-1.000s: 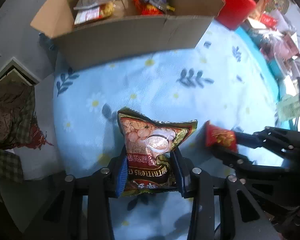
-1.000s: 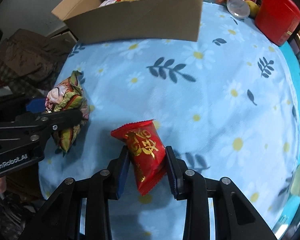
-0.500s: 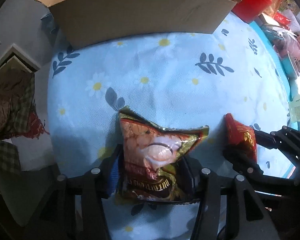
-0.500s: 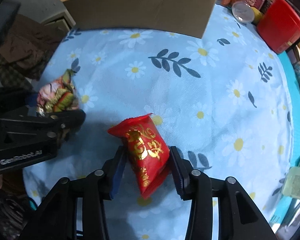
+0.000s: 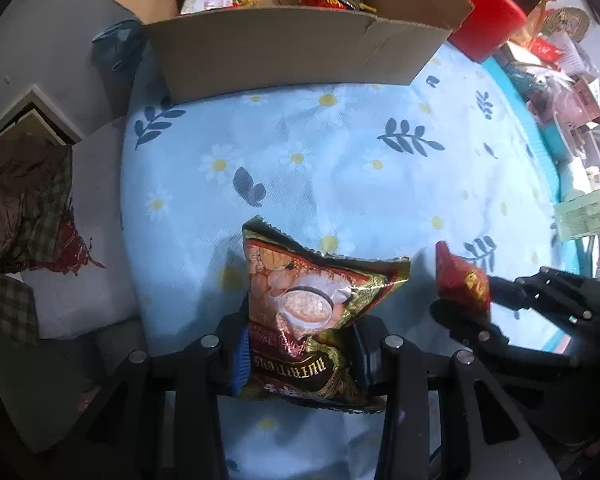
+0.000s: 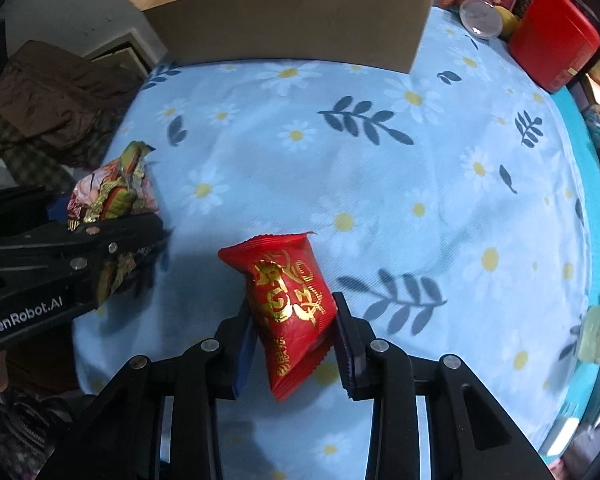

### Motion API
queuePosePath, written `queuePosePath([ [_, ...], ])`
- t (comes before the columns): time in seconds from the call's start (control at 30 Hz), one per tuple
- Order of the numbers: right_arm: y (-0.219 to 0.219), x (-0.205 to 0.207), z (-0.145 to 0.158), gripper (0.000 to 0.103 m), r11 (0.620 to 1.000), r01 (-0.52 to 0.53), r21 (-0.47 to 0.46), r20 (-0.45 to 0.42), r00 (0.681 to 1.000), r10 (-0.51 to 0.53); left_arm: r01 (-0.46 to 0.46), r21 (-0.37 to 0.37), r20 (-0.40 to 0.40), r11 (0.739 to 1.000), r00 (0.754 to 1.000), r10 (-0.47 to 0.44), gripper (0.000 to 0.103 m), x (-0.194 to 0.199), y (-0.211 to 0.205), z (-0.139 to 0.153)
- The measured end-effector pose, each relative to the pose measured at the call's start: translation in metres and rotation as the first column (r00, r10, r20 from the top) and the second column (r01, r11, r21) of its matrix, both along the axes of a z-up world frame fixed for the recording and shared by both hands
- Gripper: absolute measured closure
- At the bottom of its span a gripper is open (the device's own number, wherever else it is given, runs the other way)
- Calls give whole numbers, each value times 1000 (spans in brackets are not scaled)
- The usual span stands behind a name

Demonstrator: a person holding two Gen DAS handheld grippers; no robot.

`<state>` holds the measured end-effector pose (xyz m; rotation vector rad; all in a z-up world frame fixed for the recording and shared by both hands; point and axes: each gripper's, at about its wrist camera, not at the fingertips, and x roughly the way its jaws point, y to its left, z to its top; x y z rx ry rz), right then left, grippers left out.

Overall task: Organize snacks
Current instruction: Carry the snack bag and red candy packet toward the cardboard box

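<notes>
My left gripper (image 5: 300,356) is shut on a brown and gold cereal packet (image 5: 312,312), held above the blue flowered tablecloth (image 5: 340,160). My right gripper (image 6: 294,344) is shut on a red packet with gold characters (image 6: 292,300). The red packet also shows at the right of the left wrist view (image 5: 462,280), and the cereal packet at the left of the right wrist view (image 6: 112,192). An open cardboard box (image 5: 292,48) holding several snacks stands at the table's far edge; it also shows in the right wrist view (image 6: 292,24).
A red tin (image 6: 552,40) and a clear lidded cup (image 6: 480,16) stand at the far right. Cluttered packets and boxes (image 5: 560,92) line the right edge. Brown and checked cloth (image 5: 20,200) lies off the table's left side.
Both grippers keep hold of their packets. The views dipped low toward the table half a second ago and have risen again, so the box contents show once more.
</notes>
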<state>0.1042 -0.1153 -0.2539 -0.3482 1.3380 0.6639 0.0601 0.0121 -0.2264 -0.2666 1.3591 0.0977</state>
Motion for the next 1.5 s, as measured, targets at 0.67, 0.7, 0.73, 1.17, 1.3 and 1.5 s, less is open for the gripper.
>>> queuePosePath([
  [0.67,3,-42,77,69,992,50,119,48,997,-56,82,-24,180,996,981,-76,64,-29,2,85],
  [0.7,4,-43,84,69,991,47,123,62,997,-54,85,-26,192,996,978,-79,64,-29,4,90],
  [0.73,3,-44,90,69,991,44,127,70,996,-53,89,-27,204,996,976,-82,64,-30,4,95],
  [1.17,19,-26,173,69,975,-4,223,229,972,-48,120,2,397,993,911,-111,64,-10,17,171],
  [1.3,24,-10,192,69,969,-25,246,265,963,-42,121,22,446,992,887,-118,64,5,20,192],
  [1.5,30,19,210,69,963,-29,269,309,949,-58,127,43,486,991,864,-132,64,33,25,206],
])
